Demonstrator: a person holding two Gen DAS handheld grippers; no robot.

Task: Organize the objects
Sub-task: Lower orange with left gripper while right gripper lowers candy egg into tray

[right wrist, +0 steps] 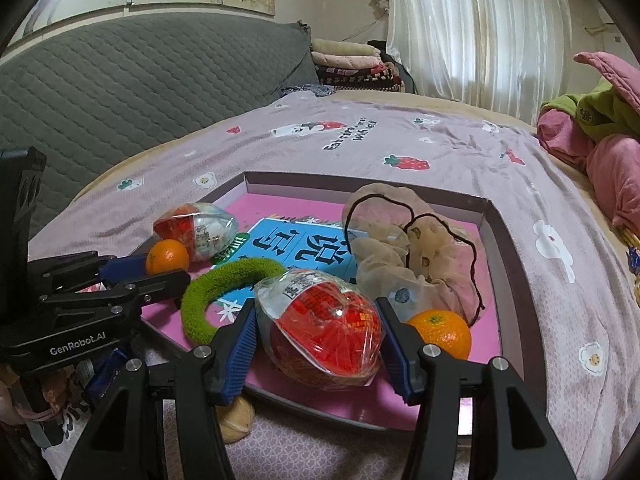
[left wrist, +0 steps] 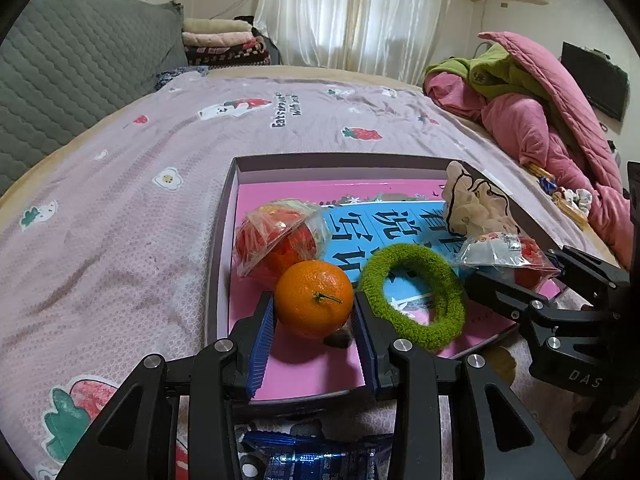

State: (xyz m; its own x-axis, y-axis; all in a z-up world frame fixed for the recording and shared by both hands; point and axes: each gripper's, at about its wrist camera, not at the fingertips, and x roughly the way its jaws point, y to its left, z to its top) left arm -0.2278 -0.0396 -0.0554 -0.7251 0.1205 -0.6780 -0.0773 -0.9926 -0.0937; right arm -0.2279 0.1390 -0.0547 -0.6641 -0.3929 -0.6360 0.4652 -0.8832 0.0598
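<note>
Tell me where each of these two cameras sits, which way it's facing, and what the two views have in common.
Left wrist: sits on the left gripper, looking forward and down along its fingers at an orange held between them in the tray; the right gripper shows at the right edge.
Right wrist: sits on the right gripper, looking down at a wrapped red packet between its fingers; the left gripper shows at left.
Shared: the tray, green ring, scrunchie, both oranges' tray, strawberry-print bed cover and curtains.

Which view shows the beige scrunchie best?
Right wrist view: the beige scrunchie lies in full sight in the tray, behind the wrapped red item. Left wrist view shows it smaller, at the tray's far right edge.
</note>
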